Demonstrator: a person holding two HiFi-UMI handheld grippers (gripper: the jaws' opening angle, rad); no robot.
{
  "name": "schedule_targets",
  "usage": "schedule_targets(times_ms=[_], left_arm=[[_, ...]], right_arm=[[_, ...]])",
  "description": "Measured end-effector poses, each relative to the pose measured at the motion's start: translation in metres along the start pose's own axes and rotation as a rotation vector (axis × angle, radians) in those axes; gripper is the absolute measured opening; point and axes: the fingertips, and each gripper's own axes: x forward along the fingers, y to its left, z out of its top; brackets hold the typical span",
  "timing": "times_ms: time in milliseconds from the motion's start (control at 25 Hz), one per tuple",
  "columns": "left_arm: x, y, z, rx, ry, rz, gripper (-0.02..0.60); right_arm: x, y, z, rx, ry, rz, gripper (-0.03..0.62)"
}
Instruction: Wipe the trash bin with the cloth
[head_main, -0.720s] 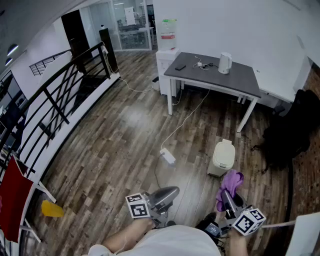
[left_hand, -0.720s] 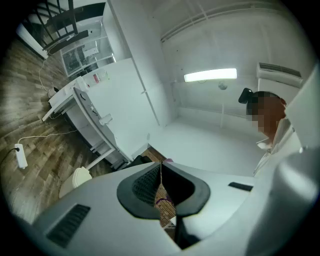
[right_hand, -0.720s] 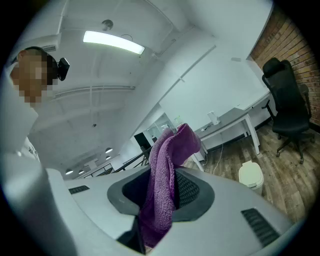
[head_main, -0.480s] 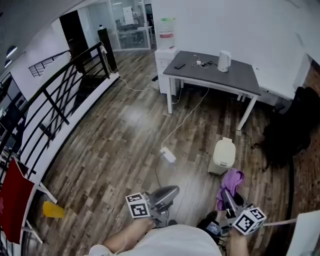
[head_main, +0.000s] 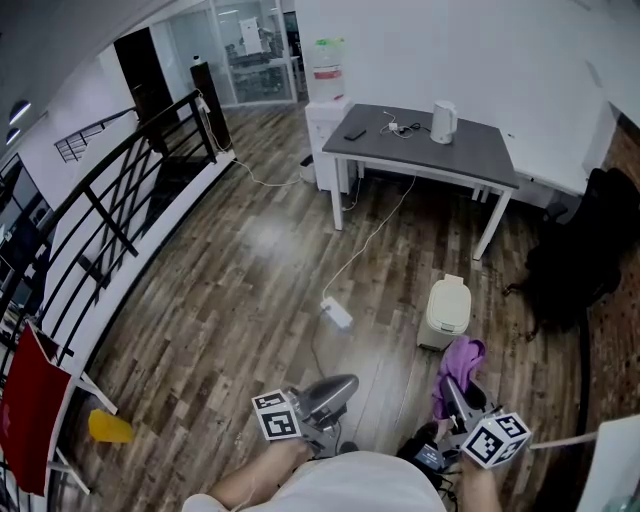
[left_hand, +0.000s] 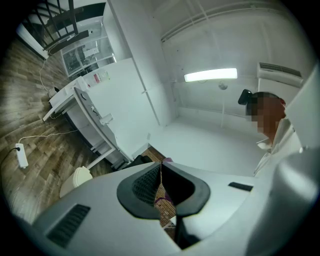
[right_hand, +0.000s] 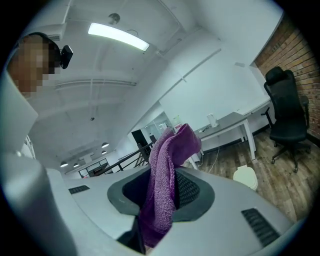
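**Cloth in hand, bin not yet touched**

Nearest the person, the right gripper (head_main: 453, 392) is clamped on a purple terry cloth (head_main: 458, 362). Its own view shows the cloth (right_hand: 167, 165) pinched between the two dark ribbed pads, with a folded end standing up above the jaws and the rest trailing down below them. The left gripper (head_main: 336, 388) is held level with it, on the person's other side. In its own view the jaws are pressed together with nothing between them (left_hand: 161, 186); only a thin slit shows floor beyond.

Just ahead of the right gripper, on the wooden plank floor, stands the small cream plastic trash bin (head_main: 446, 312) with its lid down. The cloth hangs near it but clearly apart, and no part of either gripper touches it. The right gripper view places the bin (right_hand: 246, 177) low and to the right of the cloth.

A white power strip (head_main: 336, 312) lies on the floor to the bin's left. Farther off stands a grey-topped desk with white legs (head_main: 420, 150), carrying a white kettle (head_main: 442, 122).

As a judgement, the task is at its start: the cloth has been picked up, but no wiping has been done. What remains is to lower the cloth onto the bin and rub over its lid and sides.
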Motion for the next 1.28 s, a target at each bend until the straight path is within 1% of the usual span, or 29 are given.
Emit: schedule_targets(times_ms=[120, 360, 560, 680, 800, 920, 1000, 1120, 1280], left_arm=[[0.000, 0.000, 0.000, 0.000, 0.002, 0.001, 0.009], [0.000, 0.006, -0.005, 0.001, 0.020, 0.010, 0.009], [0.009, 0.015, -0.005, -0.004, 0.038, 0.027, 0.009], [0.021, 0.021, -0.007, -0.005, 0.049, 0.038, 0.009], [0.036, 0.024, -0.005, -0.001, 0.054, 0.044, 0.009], [0.054, 0.028, -0.002, 0.010, 0.051, 0.052, 0.009], [0.068, 0.033, 0.000, 0.017, 0.046, 0.066, 0.009], [0.090, 0.042, 0.002, 0.018, 0.030, 0.101, 0.009], [0.119, 0.047, 0.008, 0.030, -0.003, 0.143, 0.009]], right_arm=[[0.000, 0.000, 0.002, -0.006, 0.000, -0.002, 0.107], [-0.005, -0.009, 0.006, -0.067, -0.013, -0.010, 0.107], [-0.014, -0.034, 0.016, 0.000, -0.054, -0.081, 0.107], [-0.015, -0.048, 0.020, 0.025, -0.063, -0.090, 0.107], [-0.012, -0.062, 0.022, 0.010, -0.037, -0.095, 0.107], [-0.003, -0.077, 0.029, -0.006, -0.018, -0.082, 0.107], [0.005, -0.092, 0.038, 0.011, -0.015, -0.061, 0.107], [0.017, -0.120, 0.053, 0.035, 0.002, -0.039, 0.107], [0.031, -0.154, 0.077, 0.018, 0.042, -0.018, 0.107]])
